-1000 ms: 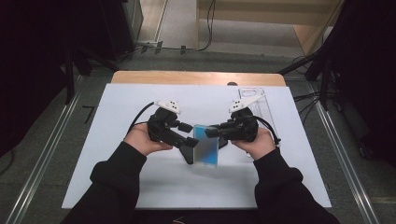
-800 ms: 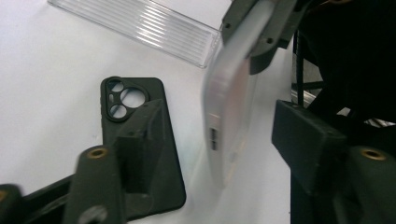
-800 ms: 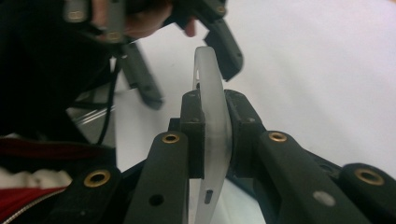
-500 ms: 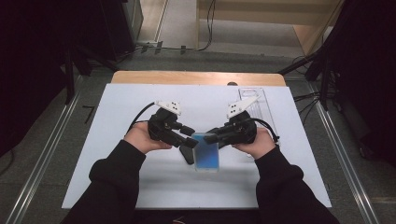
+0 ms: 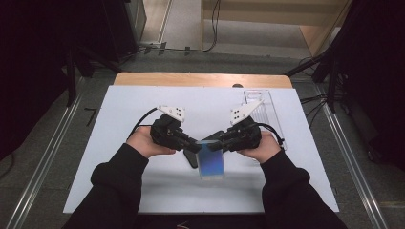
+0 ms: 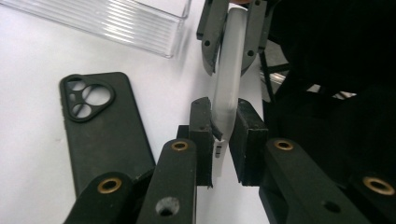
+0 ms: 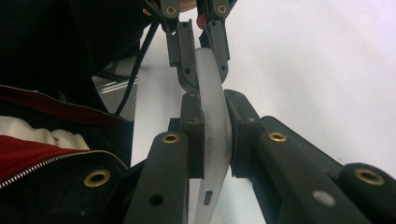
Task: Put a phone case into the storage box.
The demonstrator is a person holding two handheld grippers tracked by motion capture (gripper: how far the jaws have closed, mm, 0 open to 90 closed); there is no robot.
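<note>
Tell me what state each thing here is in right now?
Phone: lifted off the table, held edge-on between both grippers.
Left gripper: has just been closing, fingers now shut on the phone.
Right gripper: shut on the phone.
Black phone case: empty, lying flat on the table.
Clear plastic box: resting at the table's far side.

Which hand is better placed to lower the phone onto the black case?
Left, probably. The left gripper, just closed on the phone, sits beside the case; the right gripper grips the far edge.
</note>
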